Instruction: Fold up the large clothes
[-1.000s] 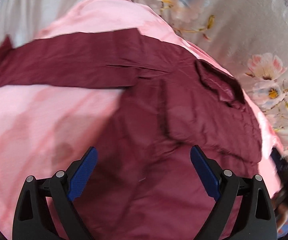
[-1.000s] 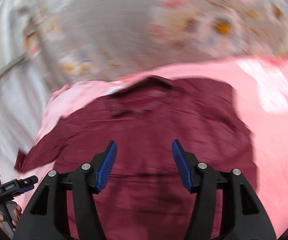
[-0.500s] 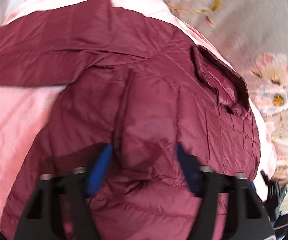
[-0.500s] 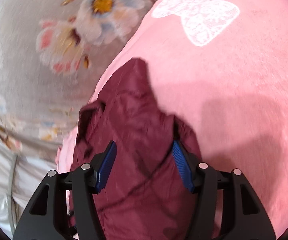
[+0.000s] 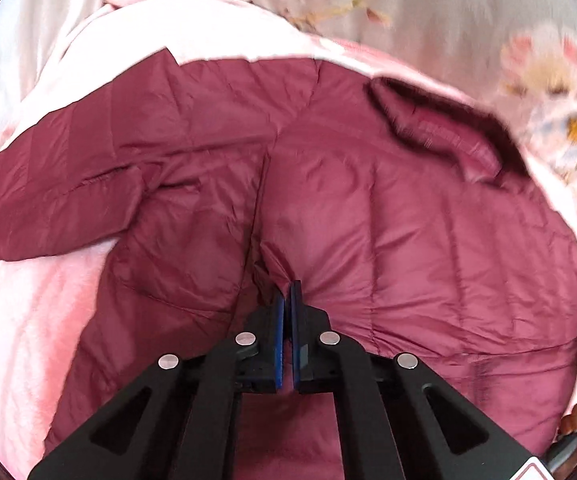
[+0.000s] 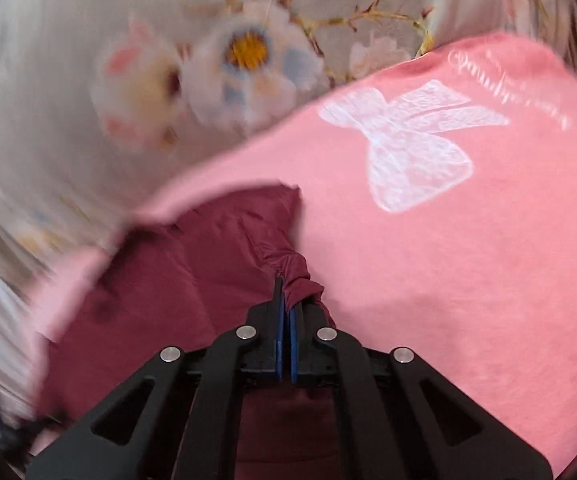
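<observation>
place: you are in a home bedroom | bed: soft pink blanket [image 6: 468, 280] with a white lace bow print [image 6: 412, 140] spread under you | bedding: grey floral sheet [image 6: 244, 52] with daisy-like blooms beside it | clothing: quilted maroon jacket [image 5: 408, 220] lies on that blanket

Ahead of the left gripper [image 5: 287, 292], pinched onto fabric, the maroon jacket [image 5: 408, 220] fills nearly all the room — its sleeve [image 5: 68, 176] stretches off to the left and its raised collar [image 5: 440, 128] sits ahead to the right. Bare pink blanket [image 5: 16, 312] lies low to the left. To the right of the right gripper [image 6: 284, 292], also clamped on cloth, the blanket [image 6: 468, 280] lies open and flat — a flowered sheet [image 6: 208, 64] spreads beyond it.
</observation>
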